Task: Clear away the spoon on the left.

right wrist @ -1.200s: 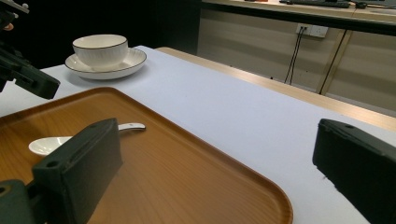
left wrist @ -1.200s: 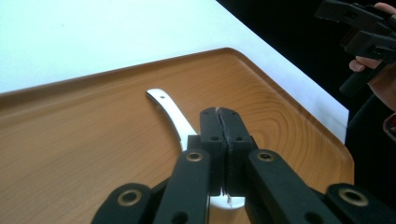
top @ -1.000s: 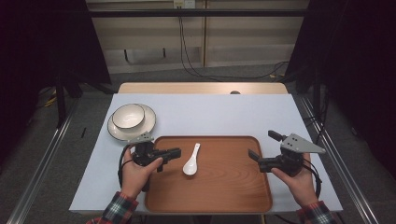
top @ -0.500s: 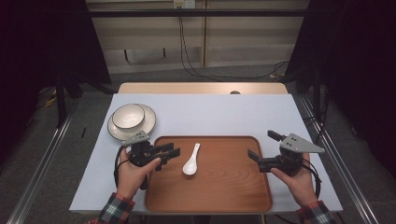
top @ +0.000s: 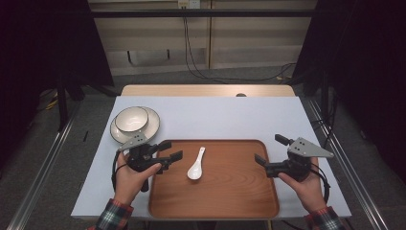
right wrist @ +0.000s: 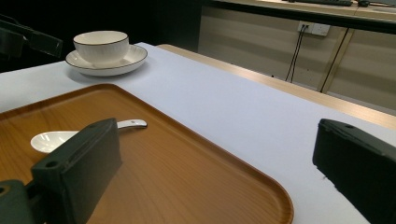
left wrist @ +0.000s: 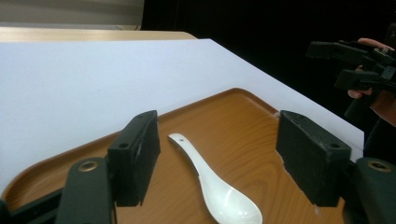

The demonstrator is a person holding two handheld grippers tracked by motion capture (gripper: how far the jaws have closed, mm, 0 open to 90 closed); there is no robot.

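One white spoon (left wrist: 212,184) on tray (top: 239,201), just beyond left claw (left wrist: 215,163) (jaws spread, empty).

A white spoon (top: 196,165) lies on the wooden tray (top: 239,201). Beyond the tray's corner, a bowl (top: 131,119) sits on a plate (top: 150,125).

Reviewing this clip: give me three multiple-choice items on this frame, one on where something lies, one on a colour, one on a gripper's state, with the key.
1. Where does the spoon lie?
A. on the wooden tray
B. in the bowl
C. on the bare table

2. What colour is the bowl on its plate?
A. blue
B. white, dark-rimmed
C. red

3. How is the left gripper?
A. shut on the spoon
B. shut, empty
C. open

Key: 1 A, it rests on the wood; 2 B, the right gripper view shows the rim; 3 C, its jaws stand apart over the spoon.
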